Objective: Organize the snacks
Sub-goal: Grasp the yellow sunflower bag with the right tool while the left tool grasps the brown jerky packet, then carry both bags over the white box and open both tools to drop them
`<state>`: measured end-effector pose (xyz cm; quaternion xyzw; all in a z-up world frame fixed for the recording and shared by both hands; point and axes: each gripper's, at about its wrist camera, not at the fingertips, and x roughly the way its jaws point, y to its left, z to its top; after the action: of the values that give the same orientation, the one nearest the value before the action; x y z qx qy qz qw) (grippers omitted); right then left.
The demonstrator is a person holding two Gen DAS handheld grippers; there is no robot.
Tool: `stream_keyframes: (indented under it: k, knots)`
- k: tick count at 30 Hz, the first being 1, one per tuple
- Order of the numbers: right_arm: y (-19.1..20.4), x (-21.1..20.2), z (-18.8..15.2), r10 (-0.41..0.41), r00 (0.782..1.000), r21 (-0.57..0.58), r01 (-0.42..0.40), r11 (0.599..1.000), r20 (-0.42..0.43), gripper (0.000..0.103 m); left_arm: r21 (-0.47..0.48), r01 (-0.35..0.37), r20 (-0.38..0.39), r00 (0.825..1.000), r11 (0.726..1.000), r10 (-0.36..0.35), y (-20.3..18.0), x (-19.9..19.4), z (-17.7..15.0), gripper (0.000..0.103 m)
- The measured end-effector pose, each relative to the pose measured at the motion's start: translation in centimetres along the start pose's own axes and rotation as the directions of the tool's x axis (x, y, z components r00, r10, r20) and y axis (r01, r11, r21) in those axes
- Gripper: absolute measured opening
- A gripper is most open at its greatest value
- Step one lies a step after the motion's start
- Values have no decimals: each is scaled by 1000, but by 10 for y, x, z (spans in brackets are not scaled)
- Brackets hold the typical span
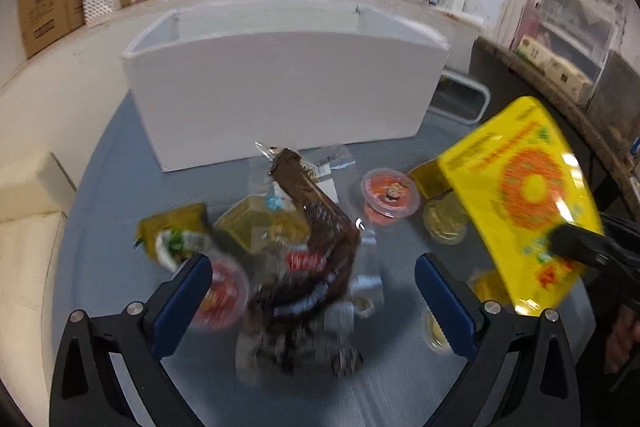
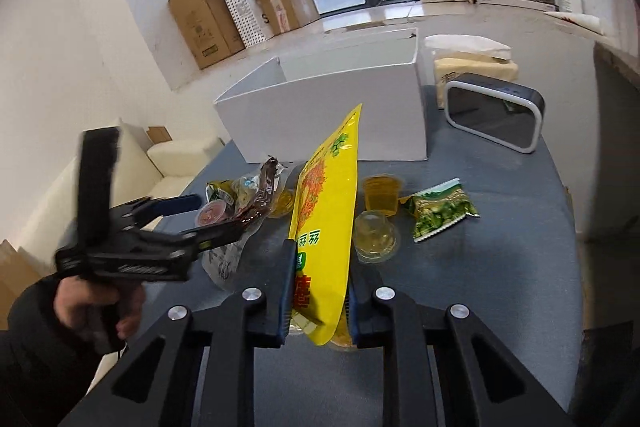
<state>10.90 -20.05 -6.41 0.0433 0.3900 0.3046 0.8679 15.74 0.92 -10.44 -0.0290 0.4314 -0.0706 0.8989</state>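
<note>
My right gripper [image 2: 318, 283] is shut on a yellow snack bag [image 2: 326, 211] and holds it upright above the grey table; the bag also shows at the right of the left wrist view [image 1: 520, 195]. My left gripper [image 1: 314, 291] is open, its jaws wide apart on either side of a brown snack bag [image 1: 316, 247] in a pile of snacks. A white open box [image 1: 280, 87] stands behind the pile, also seen in the right wrist view [image 2: 328, 111].
Red jelly cups [image 1: 390, 193], yellow jelly cups [image 2: 380, 197] and a green packet [image 2: 440, 213] lie on the grey table [image 2: 500, 227]. A grey-and-white device [image 2: 494, 115] and tissue pack [image 2: 472, 67] stand right of the box. A cream sofa [image 1: 28, 195] is at left.
</note>
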Motion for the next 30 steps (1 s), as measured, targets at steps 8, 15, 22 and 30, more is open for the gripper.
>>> stream_keyframes:
  k: [8, 15, 22, 30]
  knots:
    - [-7, 0, -4, 16, 1000, 23, -16, 1000, -10, 22, 51, -34, -47, 998, 998, 36, -1, 35, 13, 100]
    - [-6, 4, -6, 31, 999, 36, -30, 999, -13, 22, 53, 10, -52, 999, 999, -8, -2, 34, 13, 76]
    - [-7, 3, -4, 41, 999, 48, -41, 998, -5, 22, 16, 60, 43, 997, 998, -61, -2, -6, 9, 76]
    - [-1, -6, 17, 55, 998, 36, -57, 998, 40, 22, -5, 71, 153, 986, 997, -70, 1, -62, 15, 76]
